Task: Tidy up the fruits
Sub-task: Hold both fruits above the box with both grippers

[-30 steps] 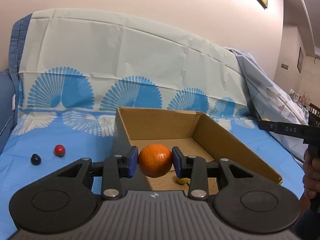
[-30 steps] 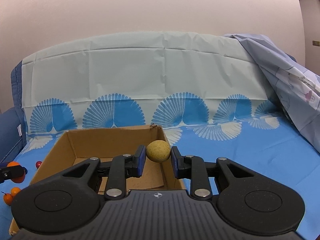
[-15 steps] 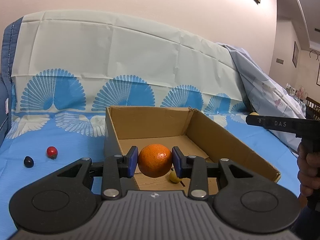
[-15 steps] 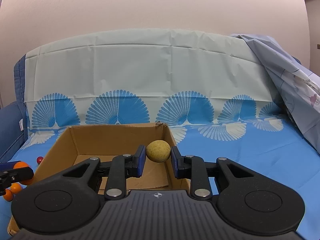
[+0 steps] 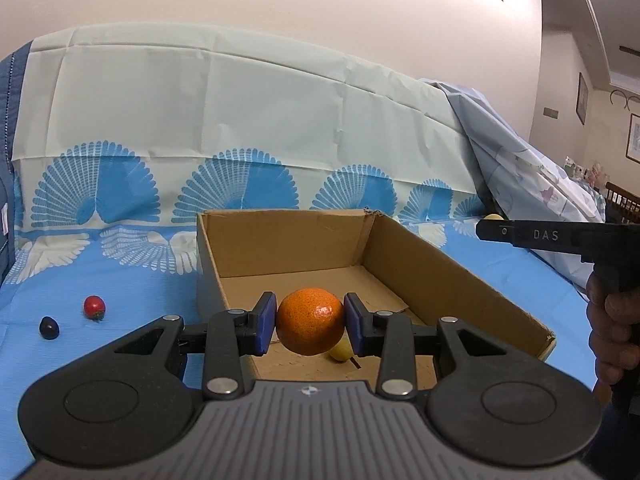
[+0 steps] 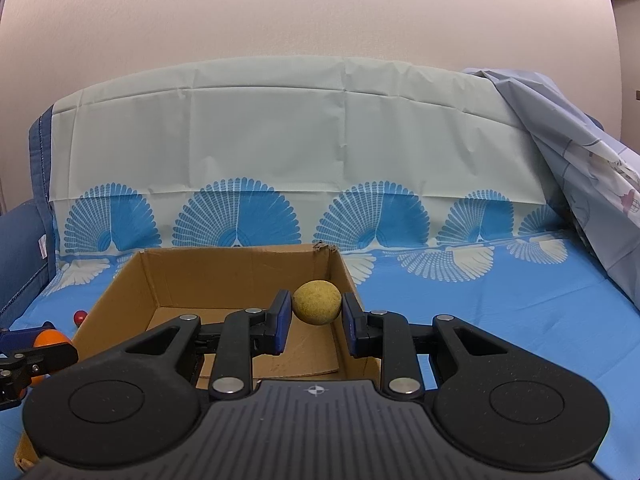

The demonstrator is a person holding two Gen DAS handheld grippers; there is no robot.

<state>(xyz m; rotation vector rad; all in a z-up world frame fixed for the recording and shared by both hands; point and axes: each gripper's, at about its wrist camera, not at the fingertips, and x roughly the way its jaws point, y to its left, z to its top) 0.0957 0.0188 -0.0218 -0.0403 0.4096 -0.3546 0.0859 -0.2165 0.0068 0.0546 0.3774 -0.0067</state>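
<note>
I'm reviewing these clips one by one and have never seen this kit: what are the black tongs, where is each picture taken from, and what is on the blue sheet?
There is no robot here. A person holds hand-operated tongs in each hand, and a camera on each looks forward along its two fingers.

In the left view, the left tongs grip an orange above a cardboard box. A small yellow fruit lies inside the box. A red fruit and a dark fruit sit on the blue sheet, outside the box.

In the right view, the right tongs grip a yellowish round fruit near the box's right wall.
</note>
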